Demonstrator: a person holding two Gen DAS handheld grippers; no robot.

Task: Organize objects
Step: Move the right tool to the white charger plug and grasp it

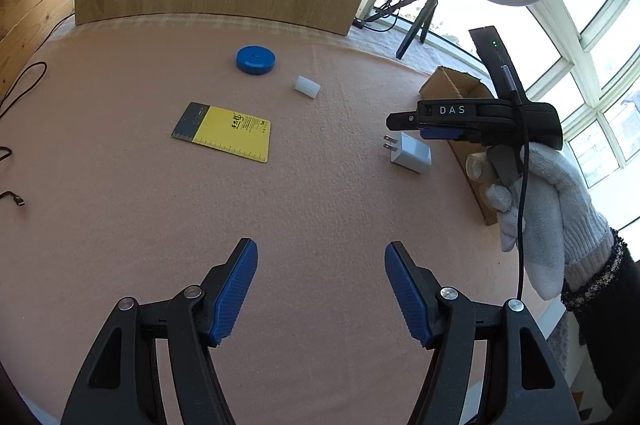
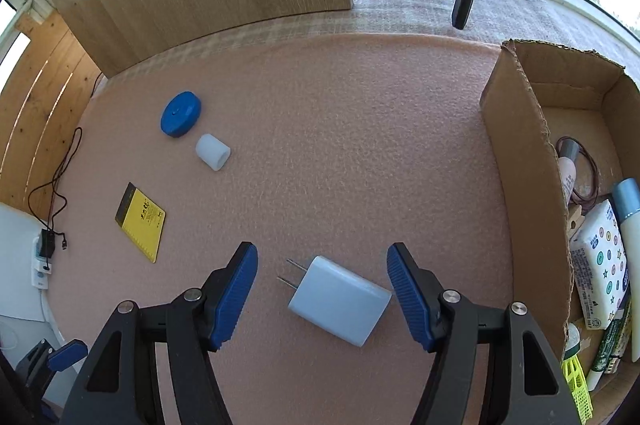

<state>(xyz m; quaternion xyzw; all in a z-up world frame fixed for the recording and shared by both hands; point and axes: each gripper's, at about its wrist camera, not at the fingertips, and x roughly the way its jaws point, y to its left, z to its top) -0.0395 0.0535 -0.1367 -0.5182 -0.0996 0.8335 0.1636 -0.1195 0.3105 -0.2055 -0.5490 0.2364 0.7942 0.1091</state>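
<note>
Covering the table, a pink foam mat (image 2: 340, 129) carries everything. Open brown cardboard box (image 2: 520, 153) stands at its right edge, holding packets and tubes. Right gripper (image 2: 322, 293) hangs jaws wide, astride a white two-pronged wall charger (image 2: 340, 305) lying flat, pads not touching it. Left gripper (image 1: 320, 289) gapes wide above bare mat, empty. Farther off: yellow notepad with grey binding (image 1: 224, 132), round blue plastic lid (image 1: 256, 60), small white cylindrical cap (image 1: 307, 86) just beside it.
</note>
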